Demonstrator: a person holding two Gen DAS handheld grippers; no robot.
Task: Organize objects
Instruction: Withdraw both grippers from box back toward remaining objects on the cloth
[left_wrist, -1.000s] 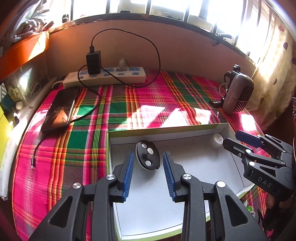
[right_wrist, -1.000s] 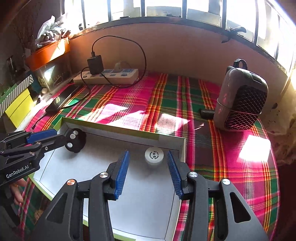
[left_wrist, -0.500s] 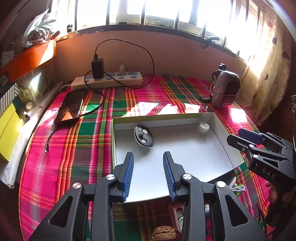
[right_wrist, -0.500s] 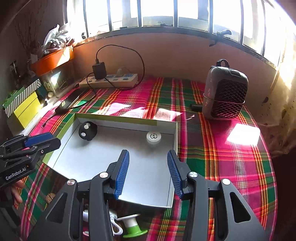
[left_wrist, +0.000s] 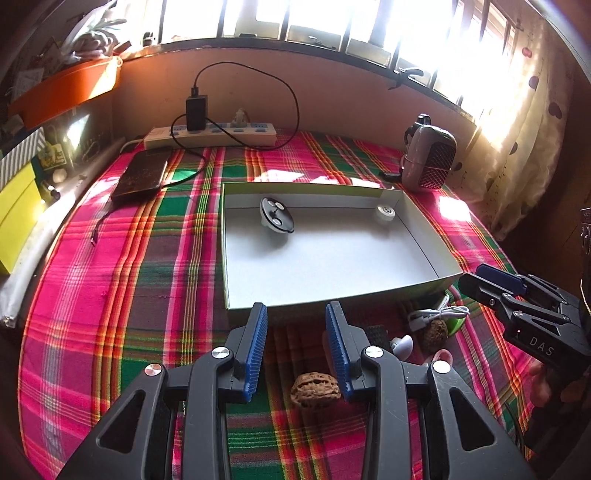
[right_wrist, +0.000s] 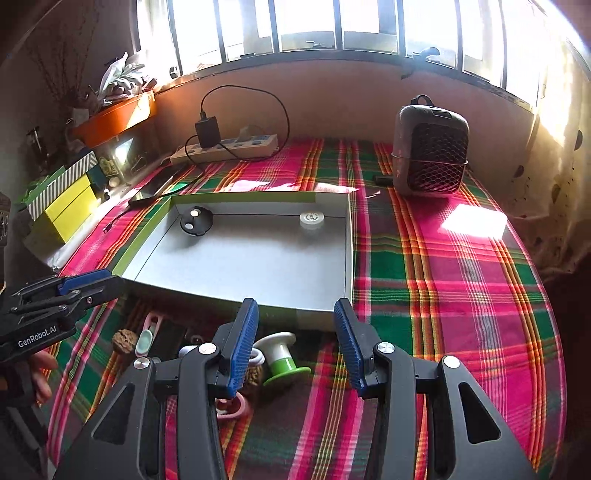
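Note:
A shallow white box (left_wrist: 332, 254) with a green rim (right_wrist: 236, 197) lies on the plaid cloth. In it a black round disc (left_wrist: 276, 218) (right_wrist: 195, 219) sits at the far left and a small white cap (left_wrist: 385, 212) (right_wrist: 312, 218) at the far right. My left gripper (left_wrist: 295, 343) is open and empty, just short of the box's near wall, with a walnut (left_wrist: 314, 393) on the cloth between its fingers. My right gripper (right_wrist: 295, 339) is open and empty above a green-and-white spool (right_wrist: 282, 358). A second walnut (left_wrist: 437, 329) (right_wrist: 121, 341), a coiled white cable (left_wrist: 439, 314) and pink items (right_wrist: 231, 406) lie near the box.
A small heater (right_wrist: 430, 155) (left_wrist: 428, 155) stands at the back right. A power strip with a black charger (left_wrist: 210, 133) (right_wrist: 225, 146) and a phone (left_wrist: 142, 177) lie at the back left. Yellow boxes (right_wrist: 70, 206) and an orange planter (right_wrist: 118, 116) line the left ledge.
Both grippers have pulled back out of the box toward me and risen. The disc and the cap stay in the box, and the loose objects in front of it have come into view.

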